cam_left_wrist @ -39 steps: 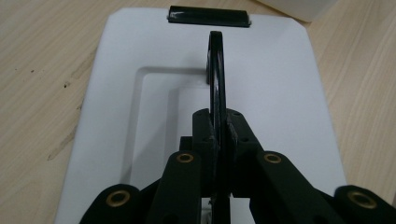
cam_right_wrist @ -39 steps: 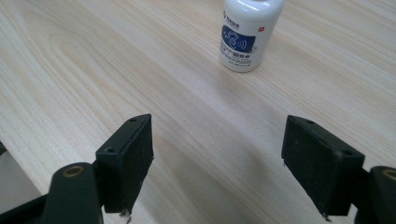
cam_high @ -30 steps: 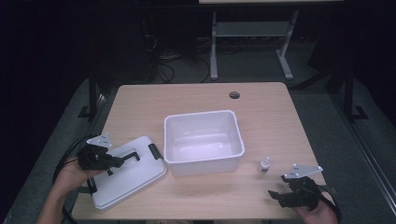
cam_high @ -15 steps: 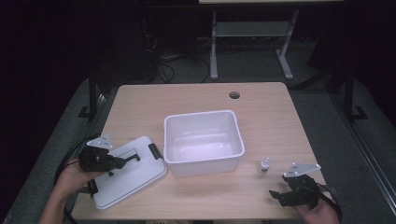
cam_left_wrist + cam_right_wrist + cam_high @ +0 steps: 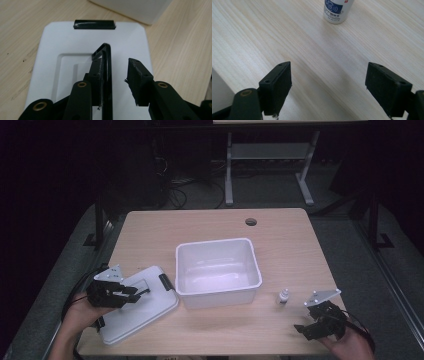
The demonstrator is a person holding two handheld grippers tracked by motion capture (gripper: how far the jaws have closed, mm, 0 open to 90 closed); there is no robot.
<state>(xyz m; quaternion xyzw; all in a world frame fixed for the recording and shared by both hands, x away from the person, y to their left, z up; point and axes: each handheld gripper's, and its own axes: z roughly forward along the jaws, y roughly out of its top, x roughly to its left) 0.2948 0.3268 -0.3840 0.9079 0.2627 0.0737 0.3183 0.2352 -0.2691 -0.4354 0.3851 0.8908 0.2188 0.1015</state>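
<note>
Looks like the left gripper [image 5: 134, 292], jaws just opening with the handle [image 5: 103, 53] between them, is letting go of the white lid [image 5: 137, 307] lying right under it, so next the wide-open right gripper [image 5: 337, 87] probably goes for the little bottle [image 5: 337, 11] straight ahead.

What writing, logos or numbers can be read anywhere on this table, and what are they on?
Small bottle: a blue label with a white ear-and-sound-waves sign and a red mark beside it; the print is cut off and too blurred to read.
White lid: no text.
White tub: no text.
Table: no text.
</note>
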